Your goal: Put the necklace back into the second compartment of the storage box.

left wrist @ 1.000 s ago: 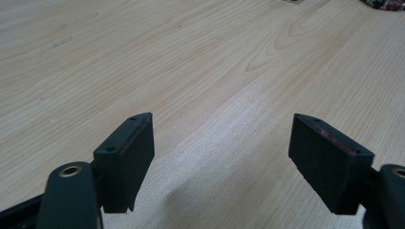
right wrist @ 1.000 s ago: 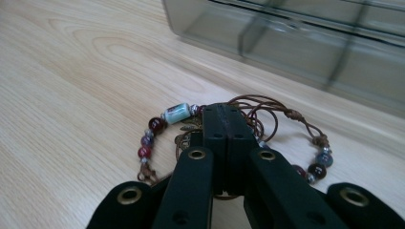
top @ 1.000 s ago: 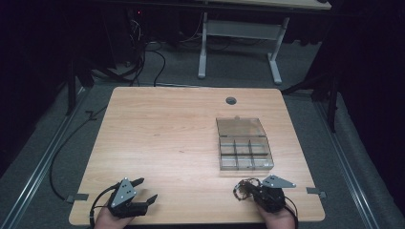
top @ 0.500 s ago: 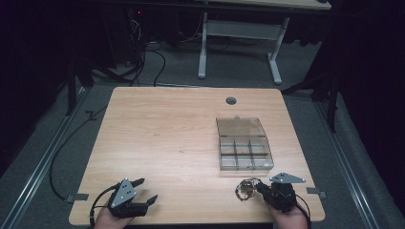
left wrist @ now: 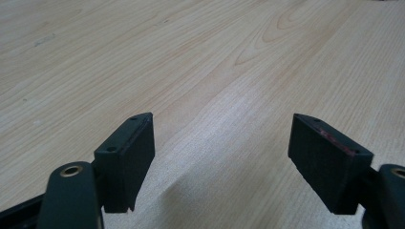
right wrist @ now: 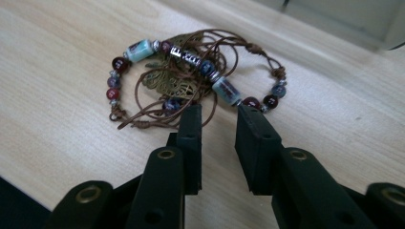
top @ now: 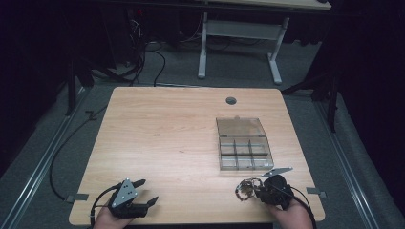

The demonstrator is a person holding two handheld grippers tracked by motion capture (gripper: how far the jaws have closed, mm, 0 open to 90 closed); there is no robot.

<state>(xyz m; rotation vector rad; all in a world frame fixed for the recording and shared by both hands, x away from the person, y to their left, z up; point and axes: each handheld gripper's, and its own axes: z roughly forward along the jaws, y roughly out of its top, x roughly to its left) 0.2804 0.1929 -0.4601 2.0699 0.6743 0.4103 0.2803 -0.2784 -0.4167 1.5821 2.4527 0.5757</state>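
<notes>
Brown cord and coloured beads make up the necklace (right wrist: pixel 191 71) that lies in a loose tangle on the wooden table (top: pixel 167 133), just ahead of the right gripper (right wrist: pixel 218 114). In the right gripper view its two black jaws stand a little apart, and they have just been opening; the gap between the pads is bare, with table showing through it, and the nearest loops of cord and a pale blue bead sit right at the jaw tips, so close that I cannot tell whether they touch. A flat brass-coloured pendant (right wrist: pixel 172 81) rests in the middle of the tangle, beyond the left jaw tip. In the high view the necklace (top: pixel 244 188) lies just to the left of the right gripper (top: pixel 260 191), near the table's near edge, and a clear plastic compartment box (top: pixel 244 155) with its lid folded back stands just beyond them, near but apart from both. The left gripper (top: pixel 143 191) rests low at the near edge of the table, well apart from the necklace and the box. In the left gripper view (left wrist: pixel 219 157) its jaws stand wide apart with bare wood between them and ahead of them, and a soft shadow falls on the table under the gap
</notes>
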